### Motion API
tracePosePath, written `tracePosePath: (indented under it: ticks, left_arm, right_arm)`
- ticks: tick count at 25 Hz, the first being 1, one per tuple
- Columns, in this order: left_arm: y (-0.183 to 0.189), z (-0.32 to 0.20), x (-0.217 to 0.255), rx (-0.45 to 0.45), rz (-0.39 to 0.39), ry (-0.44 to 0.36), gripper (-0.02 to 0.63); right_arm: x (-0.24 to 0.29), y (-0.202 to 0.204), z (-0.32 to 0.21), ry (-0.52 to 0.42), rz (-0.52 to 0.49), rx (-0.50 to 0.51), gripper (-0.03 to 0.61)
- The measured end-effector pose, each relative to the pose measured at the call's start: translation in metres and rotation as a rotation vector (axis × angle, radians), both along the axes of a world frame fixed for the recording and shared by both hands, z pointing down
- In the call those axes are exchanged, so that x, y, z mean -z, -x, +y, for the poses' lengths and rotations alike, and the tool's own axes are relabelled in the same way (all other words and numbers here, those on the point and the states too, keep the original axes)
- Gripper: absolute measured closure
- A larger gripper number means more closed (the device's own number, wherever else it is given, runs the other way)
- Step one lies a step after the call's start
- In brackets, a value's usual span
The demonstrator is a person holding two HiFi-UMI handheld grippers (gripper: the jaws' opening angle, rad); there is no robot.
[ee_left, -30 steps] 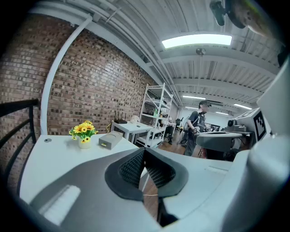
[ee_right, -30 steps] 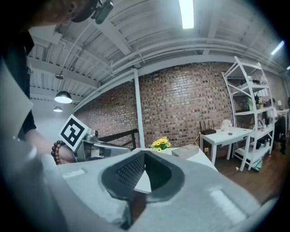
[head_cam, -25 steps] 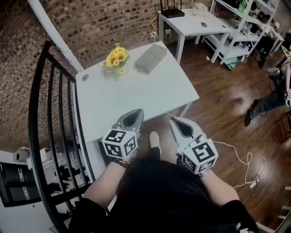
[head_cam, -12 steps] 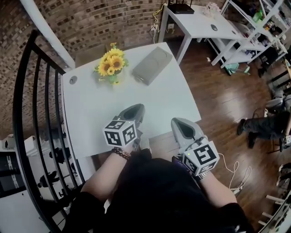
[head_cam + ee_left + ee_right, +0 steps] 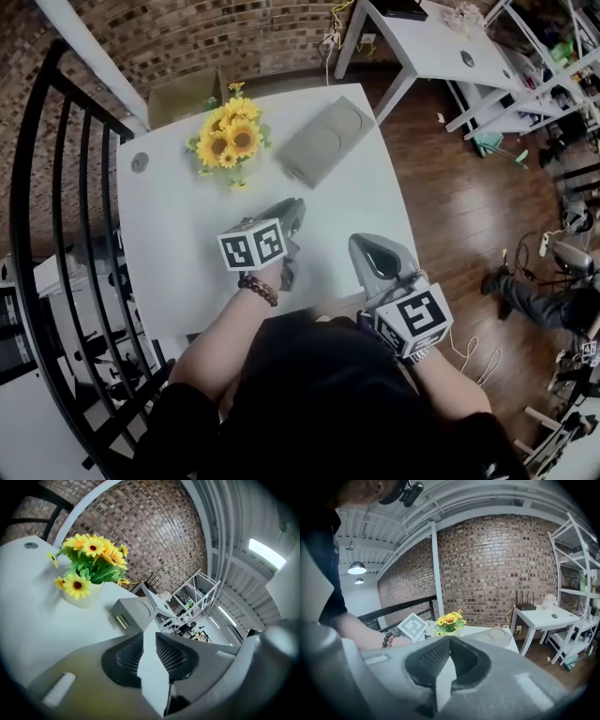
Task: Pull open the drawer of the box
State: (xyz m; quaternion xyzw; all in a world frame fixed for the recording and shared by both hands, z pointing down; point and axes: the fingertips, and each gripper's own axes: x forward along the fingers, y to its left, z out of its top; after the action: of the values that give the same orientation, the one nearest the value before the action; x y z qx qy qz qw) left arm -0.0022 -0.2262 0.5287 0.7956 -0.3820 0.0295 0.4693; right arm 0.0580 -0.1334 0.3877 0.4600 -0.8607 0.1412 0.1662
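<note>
The box lies flat on the table, well ahead of my left gripper and a little to its right, with one corner turned toward me. In the left gripper view the box shows a narrow face with a small yellowish tab. I take that tab for the drawer pull, and the drawer looks shut. The tab faces my side, so a pull would draw straight back over bare table toward the left gripper.

The left gripper is low over the table and aimed at that face. Its jaws are opening and only white tabletop shows between them, so it holds nothing. I judge it is being readied to take the tab.

The right gripper hangs nearer my body, about over the table's near edge. Its tips are together and empty, and it is out of the way. It could steady the box if the drawer drags the box along.

A pot of yellow flowers stands ahead and left of the left gripper, just beside the box. It narrows an approach from that side. The stretch between the left gripper and the box is open. Beyond the box on its right, the table ends close by. A dark railing runs along the far left, well apart from my path.
</note>
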Motion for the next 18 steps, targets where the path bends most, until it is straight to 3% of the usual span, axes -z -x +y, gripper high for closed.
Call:
tracePosePath:
  ticks: [11,18]
  left_arm:
    - [-0.007,-0.051,-0.058,0.167,0.105,0.198,0.478]
    - [-0.012,-0.070,-0.074,0.253,0.225,0.264,0.474]
  right_arm:
    - [-0.019,-0.012,-0.043,0.066,0.010,0.093,0.589]
    - [-0.029,-0.022,-0.061,0.101,0.016,0.169,0.589]
